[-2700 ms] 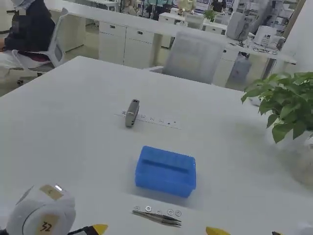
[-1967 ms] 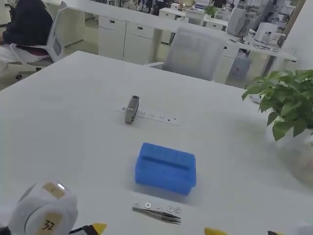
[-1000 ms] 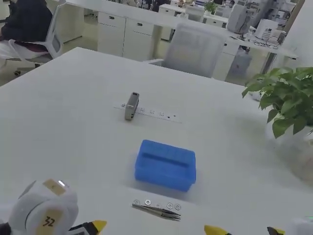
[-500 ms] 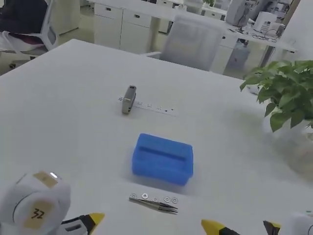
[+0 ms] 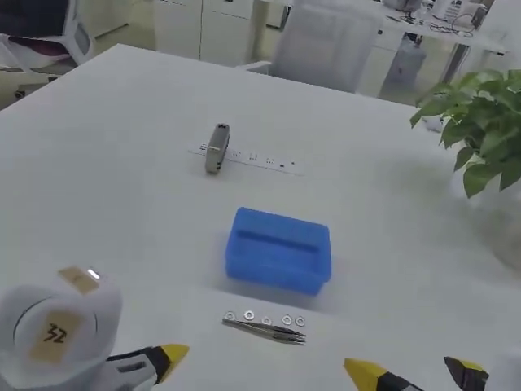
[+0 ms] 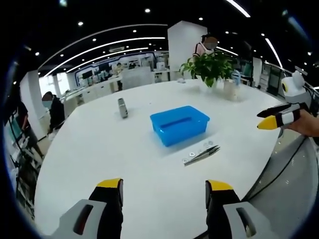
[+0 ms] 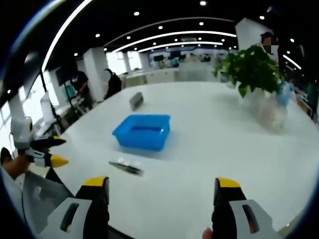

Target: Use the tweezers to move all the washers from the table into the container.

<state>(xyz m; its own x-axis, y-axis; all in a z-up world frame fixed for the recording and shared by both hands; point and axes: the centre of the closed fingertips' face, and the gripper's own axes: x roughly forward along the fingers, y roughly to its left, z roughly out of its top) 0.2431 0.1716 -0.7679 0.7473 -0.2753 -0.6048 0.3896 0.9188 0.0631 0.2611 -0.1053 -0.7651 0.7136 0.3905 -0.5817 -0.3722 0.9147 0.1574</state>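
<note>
Only the headset has dipped; nothing on the worktop (image 5: pixel 122 204) shifted. Left tongs (image 6: pixel 164 184) gape wide, empty. The tweezers (image 5: pixel 264 328) lie crosswise (tip end unclear), beside the washers (image 5: pixel 266 318), which line up before the blue container (image 5: pixel 277 278). Right tongs (image 7: pixel 162 182) gape wide too, empty.

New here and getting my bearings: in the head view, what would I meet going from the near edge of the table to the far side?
tweezers → washers → blue container → grey block → office chair
</note>
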